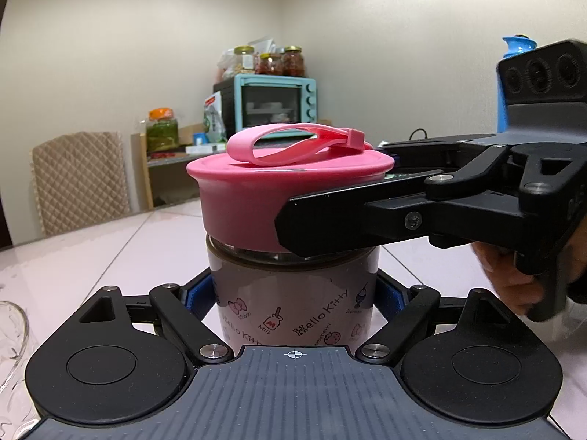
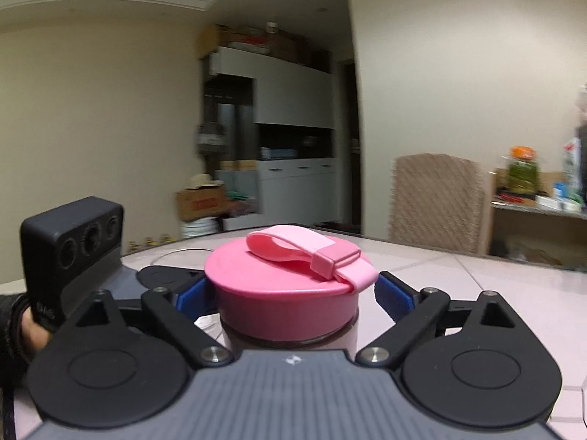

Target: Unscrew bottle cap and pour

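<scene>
A glass bottle with Hello Kitty print and dark contents stands upright on the pale tiled table. My left gripper is shut on its body, with a blue pad pressing each side. The wide pink cap with a folded strap loop sits on top. My right gripper comes in from the right at cap height, and one black finger lies across the cap's front. In the right wrist view the cap sits between the blue pads of the right gripper, which is shut on it.
A clear glass vessel stands at the left edge of the table, and its rim shows behind the bottle. Beyond the table are a quilted chair, a shelf with a blue toaster oven and jars. A hand holds the right gripper.
</scene>
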`<state>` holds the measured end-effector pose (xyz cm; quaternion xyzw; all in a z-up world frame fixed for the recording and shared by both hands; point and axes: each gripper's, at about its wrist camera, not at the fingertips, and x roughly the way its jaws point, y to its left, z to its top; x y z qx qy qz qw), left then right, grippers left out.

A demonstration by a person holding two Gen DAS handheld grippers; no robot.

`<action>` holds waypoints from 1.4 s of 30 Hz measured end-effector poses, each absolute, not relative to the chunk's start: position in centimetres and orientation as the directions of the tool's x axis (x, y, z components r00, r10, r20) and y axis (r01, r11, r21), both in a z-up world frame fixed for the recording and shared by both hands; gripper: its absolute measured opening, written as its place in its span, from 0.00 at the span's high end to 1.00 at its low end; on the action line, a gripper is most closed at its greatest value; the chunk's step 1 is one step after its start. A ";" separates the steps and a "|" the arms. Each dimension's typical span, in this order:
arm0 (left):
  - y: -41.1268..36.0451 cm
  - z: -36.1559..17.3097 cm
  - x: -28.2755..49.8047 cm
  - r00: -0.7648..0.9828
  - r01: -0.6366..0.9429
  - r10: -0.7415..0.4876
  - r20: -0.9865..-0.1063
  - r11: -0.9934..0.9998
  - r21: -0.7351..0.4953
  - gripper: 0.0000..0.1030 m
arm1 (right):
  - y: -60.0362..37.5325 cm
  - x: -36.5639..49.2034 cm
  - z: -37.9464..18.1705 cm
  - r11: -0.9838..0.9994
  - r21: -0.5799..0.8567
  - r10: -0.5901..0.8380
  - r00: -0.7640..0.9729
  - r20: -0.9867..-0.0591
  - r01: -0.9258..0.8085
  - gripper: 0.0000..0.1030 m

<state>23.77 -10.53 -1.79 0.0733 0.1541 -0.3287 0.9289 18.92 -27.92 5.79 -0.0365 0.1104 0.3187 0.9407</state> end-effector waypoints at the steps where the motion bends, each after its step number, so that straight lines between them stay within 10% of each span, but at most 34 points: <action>1: -10.5 -1.8 23.8 0.736 0.633 -0.588 -0.334 0.773 0.035 0.13 | -27.6 18.5 5.9 0.811 0.006 0.570 0.788 -0.231 -0.585 0.08; 26: -10.4 -1.7 23.8 0.736 0.634 -0.589 -0.335 0.773 0.034 0.13 | -22.6 17.5 5.1 0.952 -0.028 0.290 0.928 -0.232 -0.305 0.13; 42: -10.3 -1.8 23.7 0.736 0.634 -0.589 -0.335 0.773 0.035 0.13 | -25.4 18.2 5.4 0.843 -0.048 0.511 0.825 -0.242 -0.536 0.18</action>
